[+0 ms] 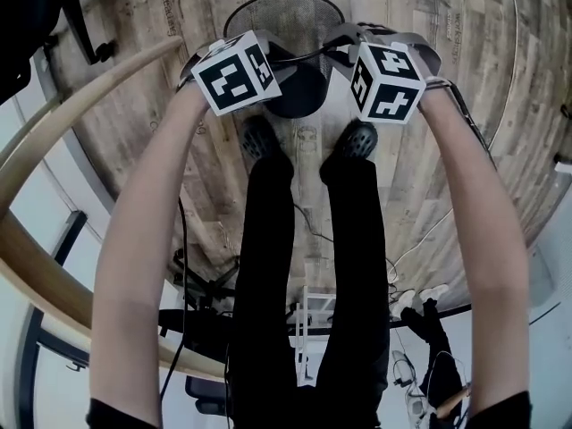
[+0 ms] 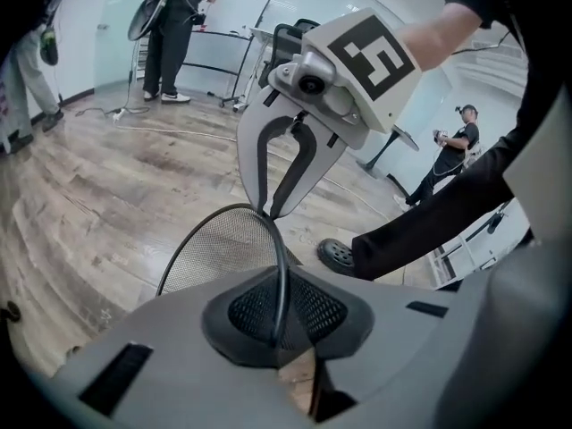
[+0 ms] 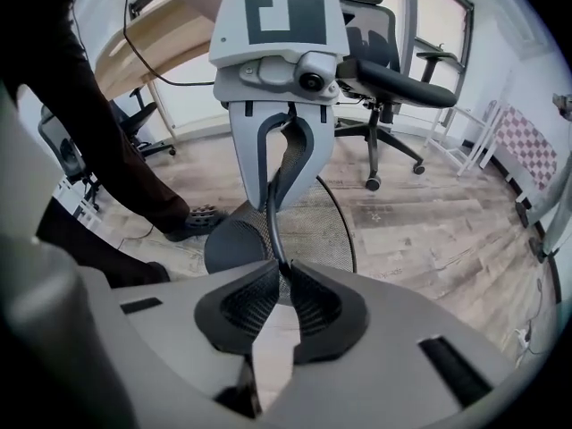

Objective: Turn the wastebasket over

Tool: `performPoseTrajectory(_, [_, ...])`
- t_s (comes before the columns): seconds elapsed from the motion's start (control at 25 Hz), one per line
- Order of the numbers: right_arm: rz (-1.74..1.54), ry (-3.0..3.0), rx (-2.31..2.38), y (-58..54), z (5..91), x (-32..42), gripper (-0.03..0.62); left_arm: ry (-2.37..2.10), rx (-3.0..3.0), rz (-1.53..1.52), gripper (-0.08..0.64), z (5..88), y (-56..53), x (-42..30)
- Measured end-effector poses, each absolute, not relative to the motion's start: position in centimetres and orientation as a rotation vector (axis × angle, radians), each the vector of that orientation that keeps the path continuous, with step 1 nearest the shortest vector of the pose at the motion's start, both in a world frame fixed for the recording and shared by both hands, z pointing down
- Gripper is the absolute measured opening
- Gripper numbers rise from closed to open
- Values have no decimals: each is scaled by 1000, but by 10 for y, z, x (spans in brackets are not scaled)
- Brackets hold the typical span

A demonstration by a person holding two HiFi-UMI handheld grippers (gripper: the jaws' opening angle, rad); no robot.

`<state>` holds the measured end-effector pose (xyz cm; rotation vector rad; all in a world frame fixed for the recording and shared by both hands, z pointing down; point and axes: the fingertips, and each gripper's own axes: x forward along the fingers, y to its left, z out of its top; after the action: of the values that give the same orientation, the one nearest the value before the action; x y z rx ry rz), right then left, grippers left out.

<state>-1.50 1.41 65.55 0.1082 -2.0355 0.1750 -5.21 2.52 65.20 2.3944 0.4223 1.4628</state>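
A black wire-mesh wastebasket hangs tilted above the wooden floor, its dark base toward my feet. My left gripper is shut on its thin rim on the left side. My right gripper is shut on the rim on the right side. In the left gripper view the rim wire runs between the pads of the left gripper, the mesh lies beyond, and the right gripper pinches the far rim. In the right gripper view the right gripper clamps the rim, with the left gripper opposite.
Two dark shoes stand just behind the basket. A curved wooden desk edge runs along the left. An office chair stands further off. Other people stand in the room. Cables lie on the floor.
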Motion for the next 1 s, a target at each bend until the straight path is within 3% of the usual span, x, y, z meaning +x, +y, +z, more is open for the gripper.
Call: performPoseTrajectory(1.0, [223,-2056,222,49,637,2,32,121,2627,1557,44,647,61,-24])
